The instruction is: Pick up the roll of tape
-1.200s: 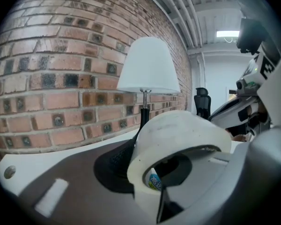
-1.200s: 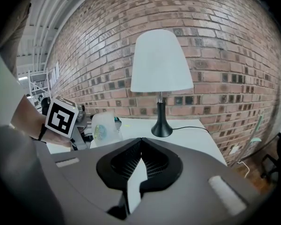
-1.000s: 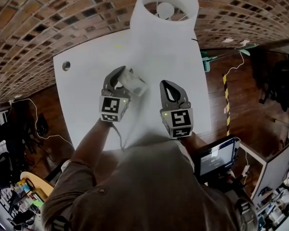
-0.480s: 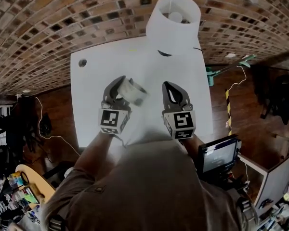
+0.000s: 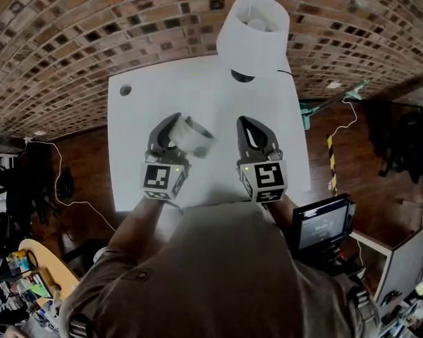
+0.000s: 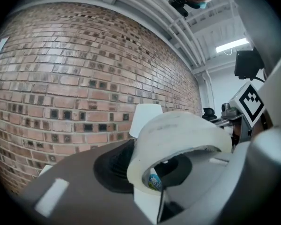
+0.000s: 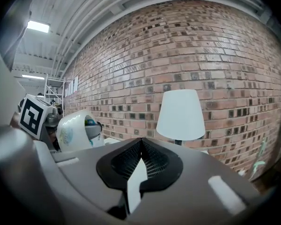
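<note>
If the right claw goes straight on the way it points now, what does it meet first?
Probably the white lamp, almost straight ahead of the right claw; the brick wall lies behind it.

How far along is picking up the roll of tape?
Done: the left gripper is closed on the roll of tape, which looks raised clear of the white table. In hand: simply holding it, while the right gripper is shut and empty. Left: nothing visible beyond keeping the grip.
</note>
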Tool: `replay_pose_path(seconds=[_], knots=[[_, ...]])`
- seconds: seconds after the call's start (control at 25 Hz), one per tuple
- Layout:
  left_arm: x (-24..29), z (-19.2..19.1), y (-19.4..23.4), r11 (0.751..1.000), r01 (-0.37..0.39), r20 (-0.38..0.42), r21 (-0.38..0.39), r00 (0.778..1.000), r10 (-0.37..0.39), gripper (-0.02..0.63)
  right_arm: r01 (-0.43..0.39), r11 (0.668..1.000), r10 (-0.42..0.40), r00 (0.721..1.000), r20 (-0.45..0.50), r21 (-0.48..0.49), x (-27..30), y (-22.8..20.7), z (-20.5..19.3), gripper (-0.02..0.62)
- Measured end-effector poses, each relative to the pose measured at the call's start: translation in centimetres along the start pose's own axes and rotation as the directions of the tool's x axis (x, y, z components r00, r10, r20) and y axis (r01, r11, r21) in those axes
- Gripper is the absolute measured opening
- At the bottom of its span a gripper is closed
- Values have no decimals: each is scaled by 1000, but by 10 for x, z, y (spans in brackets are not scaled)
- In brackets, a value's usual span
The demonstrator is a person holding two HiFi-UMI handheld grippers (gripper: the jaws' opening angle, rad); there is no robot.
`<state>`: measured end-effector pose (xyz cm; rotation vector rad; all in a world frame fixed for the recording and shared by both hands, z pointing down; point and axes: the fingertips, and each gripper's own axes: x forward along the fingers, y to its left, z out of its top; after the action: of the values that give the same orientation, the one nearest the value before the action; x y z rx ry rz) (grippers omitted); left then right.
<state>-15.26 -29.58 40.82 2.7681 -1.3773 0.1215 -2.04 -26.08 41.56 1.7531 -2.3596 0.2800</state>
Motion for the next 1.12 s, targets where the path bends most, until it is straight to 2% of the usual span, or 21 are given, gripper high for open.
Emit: replay_pose_path(seconds=[0.2, 0.4, 0.72, 1.12], knots=[[-14, 4, -6, 1000, 16, 16, -16, 1000, -15, 93, 20, 1000, -20, 1000, -2, -10, -17, 7, 2, 15], [-31, -9, -18, 999, 8, -5, -44, 1000, -8, 94, 21, 1000, -21, 1000, -2, -13, -37, 11, -6, 15], [-76, -4, -44, 995, -90, 12, -38, 996, 91, 94, -76, 997, 76, 997, 30, -29, -77, 29, -12, 15], [-139, -7, -112, 982, -185, -3, -48, 983, 185, 94, -140, 990, 140, 989, 46, -10, -155, 27, -34, 15]])
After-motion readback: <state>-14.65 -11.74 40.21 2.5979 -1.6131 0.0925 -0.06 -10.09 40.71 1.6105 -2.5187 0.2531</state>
